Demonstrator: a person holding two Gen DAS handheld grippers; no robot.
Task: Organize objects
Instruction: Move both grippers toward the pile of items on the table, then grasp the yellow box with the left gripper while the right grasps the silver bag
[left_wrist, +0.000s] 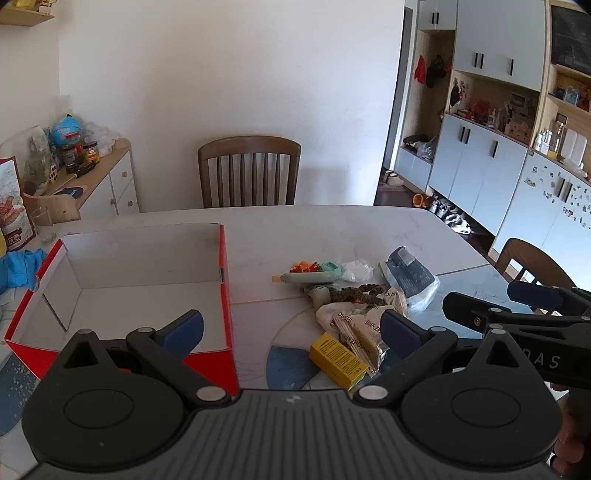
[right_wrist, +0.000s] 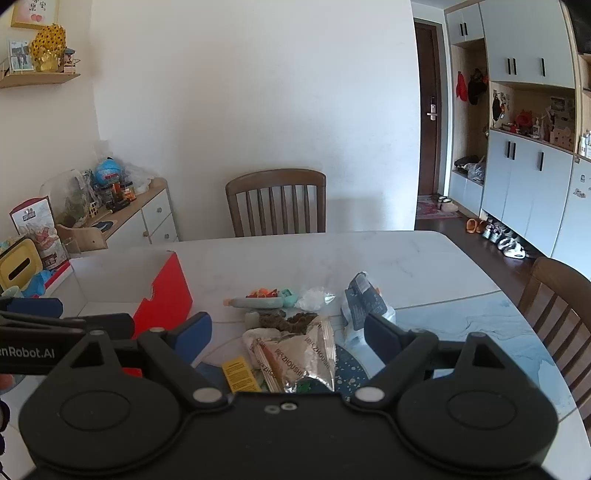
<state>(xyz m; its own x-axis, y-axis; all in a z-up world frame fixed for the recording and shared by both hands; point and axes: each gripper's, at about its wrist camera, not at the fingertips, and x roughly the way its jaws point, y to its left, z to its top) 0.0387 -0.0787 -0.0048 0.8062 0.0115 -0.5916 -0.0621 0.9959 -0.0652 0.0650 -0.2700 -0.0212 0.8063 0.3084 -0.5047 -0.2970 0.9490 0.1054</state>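
A red cardboard box (left_wrist: 225, 295) with a white, bare inside stands open on the left of the white table (left_wrist: 314, 229); its red wall (right_wrist: 166, 295) shows in the right wrist view too. A heap of small things lies to its right: a yellow box (left_wrist: 338, 360) (right_wrist: 240, 374), snack packets (right_wrist: 303, 354), a dark blue packet (left_wrist: 408, 275) (right_wrist: 364, 299), a pale green tube (left_wrist: 306, 277) and a brown scrunchie (left_wrist: 360, 291). My left gripper (left_wrist: 291, 330) hangs open above the box's near right corner. My right gripper (right_wrist: 286, 334) is open above the heap, nothing between its fingers.
A wooden chair (left_wrist: 249, 171) stands at the table's far side and another (right_wrist: 557, 306) at its right edge. A cluttered sideboard (left_wrist: 107, 173) lies left of the table, with blue gloves (left_wrist: 20, 267) beside the box. Tall cupboards (left_wrist: 476, 162) line the right wall.
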